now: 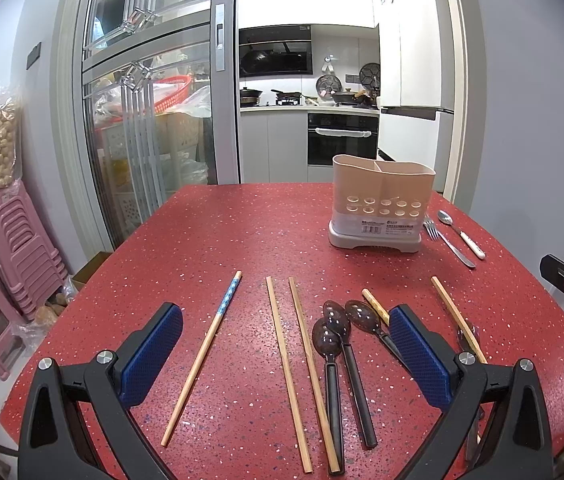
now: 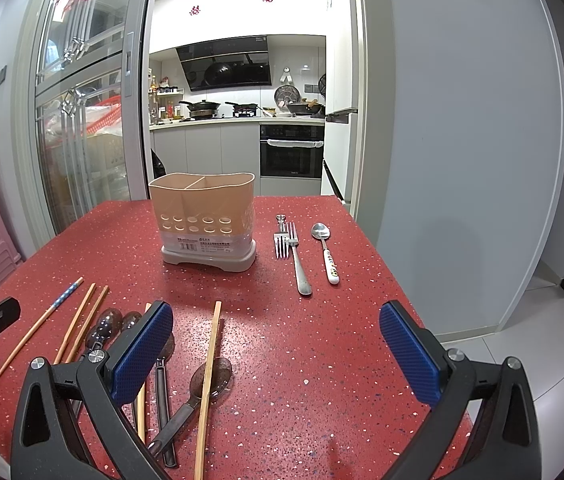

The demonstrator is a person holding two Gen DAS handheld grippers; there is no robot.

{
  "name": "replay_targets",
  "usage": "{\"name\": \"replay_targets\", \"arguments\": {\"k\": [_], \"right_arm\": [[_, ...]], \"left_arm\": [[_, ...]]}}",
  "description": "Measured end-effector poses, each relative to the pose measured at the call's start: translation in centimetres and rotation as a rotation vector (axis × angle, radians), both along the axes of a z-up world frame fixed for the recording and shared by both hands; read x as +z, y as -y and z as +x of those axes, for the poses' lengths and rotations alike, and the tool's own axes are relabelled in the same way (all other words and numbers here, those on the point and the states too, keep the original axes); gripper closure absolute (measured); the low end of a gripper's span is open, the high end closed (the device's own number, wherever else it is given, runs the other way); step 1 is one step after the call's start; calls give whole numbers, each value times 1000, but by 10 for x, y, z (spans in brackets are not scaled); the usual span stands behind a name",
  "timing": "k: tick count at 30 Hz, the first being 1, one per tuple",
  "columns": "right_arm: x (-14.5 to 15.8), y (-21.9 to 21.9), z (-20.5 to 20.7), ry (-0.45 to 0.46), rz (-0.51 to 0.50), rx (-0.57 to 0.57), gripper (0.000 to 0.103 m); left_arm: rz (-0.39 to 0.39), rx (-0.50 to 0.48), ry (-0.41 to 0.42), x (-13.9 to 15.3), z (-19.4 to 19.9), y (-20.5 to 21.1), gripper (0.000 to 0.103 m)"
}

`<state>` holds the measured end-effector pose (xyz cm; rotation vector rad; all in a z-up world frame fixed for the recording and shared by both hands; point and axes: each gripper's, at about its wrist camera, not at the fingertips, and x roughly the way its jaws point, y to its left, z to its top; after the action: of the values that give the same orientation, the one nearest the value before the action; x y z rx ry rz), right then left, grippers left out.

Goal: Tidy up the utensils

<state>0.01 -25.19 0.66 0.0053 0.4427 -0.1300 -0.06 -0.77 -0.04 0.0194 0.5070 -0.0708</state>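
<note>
Wooden chopsticks (image 1: 287, 372) between left tool (image 1: 285, 344) fingers

Bare tabletop (image 2: 321, 360) beside holder (image 2: 202, 216), seemingly.

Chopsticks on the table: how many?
5. Blue-patterned chopstick far left; two plain chopsticks mid; patterned-tip chopstick partly behind the left tongs; rightmost chopstick lying across a dark spoon. More may hide behind the tongs.

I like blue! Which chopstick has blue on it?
The leftmost chopstick, lying apart from the others. Its far end has a blue patterned band; the rest are plain wood.
</note>
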Motion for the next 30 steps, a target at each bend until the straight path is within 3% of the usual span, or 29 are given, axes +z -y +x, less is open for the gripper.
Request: {"name": "replay_targets", "arguments": {"k": [30], "right_arm": [[-5,0,1,-7,0,2,0]], "left_arm": [[-1,-3,-6,1,-1,3,0]]}}
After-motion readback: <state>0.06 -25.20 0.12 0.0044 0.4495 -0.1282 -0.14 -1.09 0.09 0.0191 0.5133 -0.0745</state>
